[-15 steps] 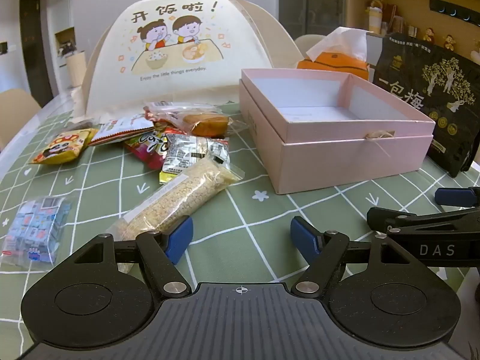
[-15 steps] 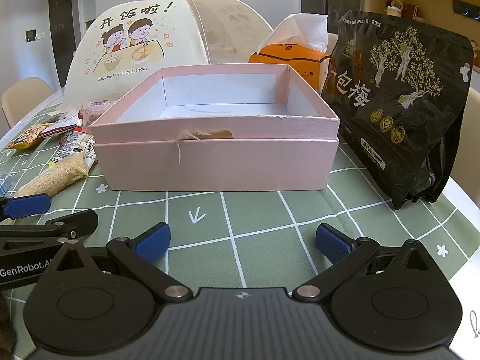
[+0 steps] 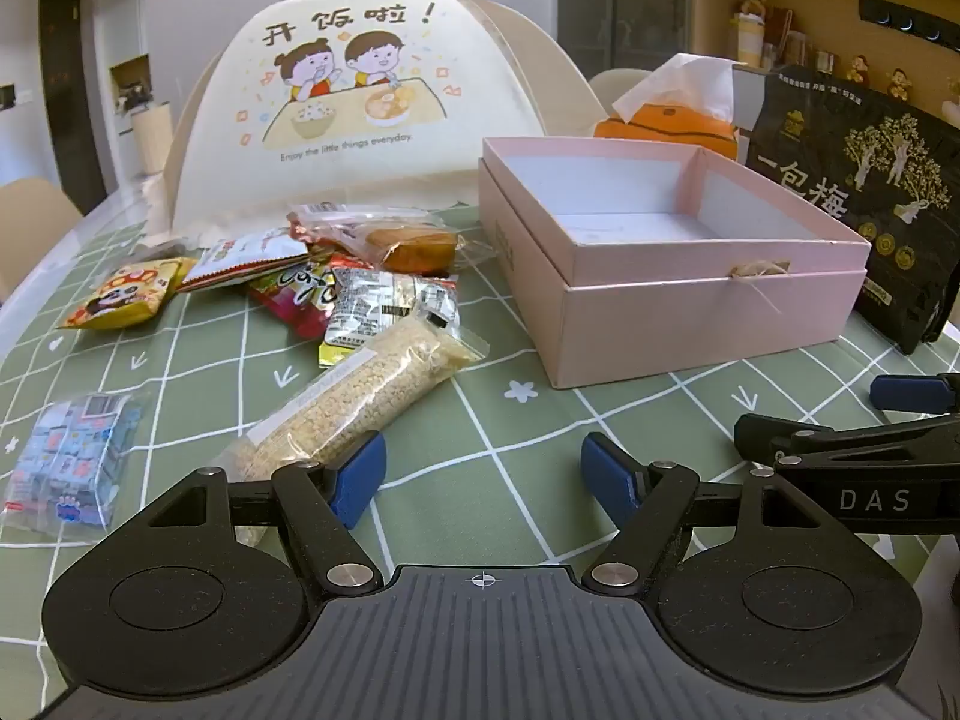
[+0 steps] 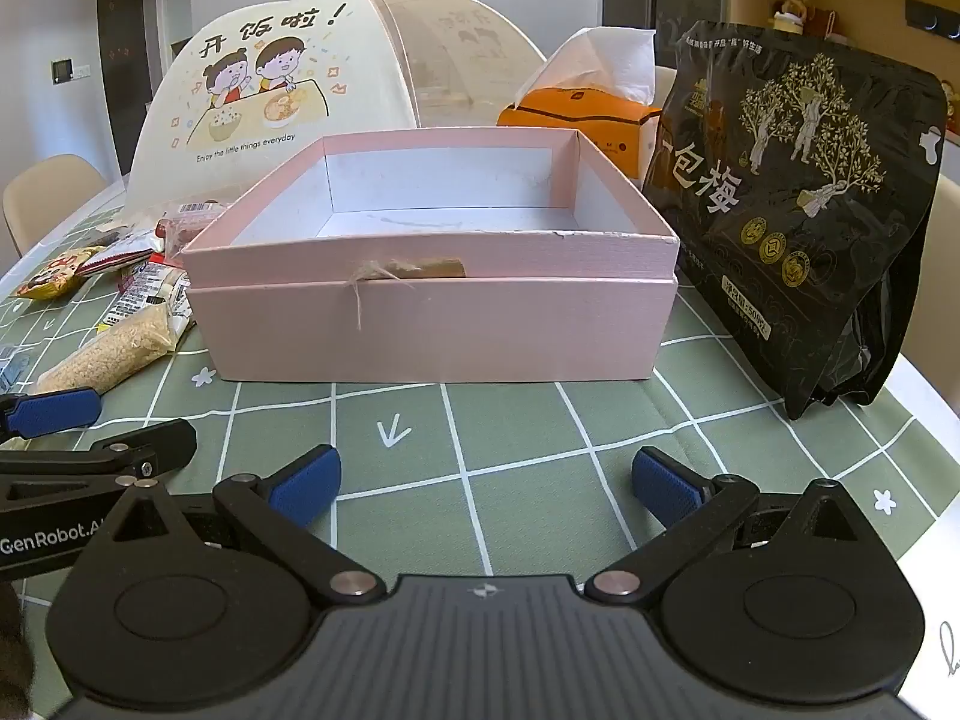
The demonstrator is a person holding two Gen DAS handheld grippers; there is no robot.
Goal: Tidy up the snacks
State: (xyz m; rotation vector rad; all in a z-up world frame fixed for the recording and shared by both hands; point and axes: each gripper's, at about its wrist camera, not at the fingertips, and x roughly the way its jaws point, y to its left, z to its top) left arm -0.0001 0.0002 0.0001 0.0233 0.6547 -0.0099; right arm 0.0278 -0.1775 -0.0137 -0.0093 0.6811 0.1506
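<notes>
Progress nil: pink box [image 4: 432, 324] sits empty mid-table, snack pile [image 3: 336, 300] untouched on the table [image 3: 480, 420] just left of it. Left tongs [image 3: 483, 471] and right tongs [image 4: 486, 480] both spread apart, gripping nothing. Every packet left to load.

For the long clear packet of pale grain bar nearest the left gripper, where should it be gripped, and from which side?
Probably across the middle of the grain bar packet, jaws spanning its narrow width. It lies flat on the tablecloth, slanting away toward the pink box, near end just ahead of the open left gripper. Come from above, turned square to that slant; the crimped ends look flimsy.
</notes>
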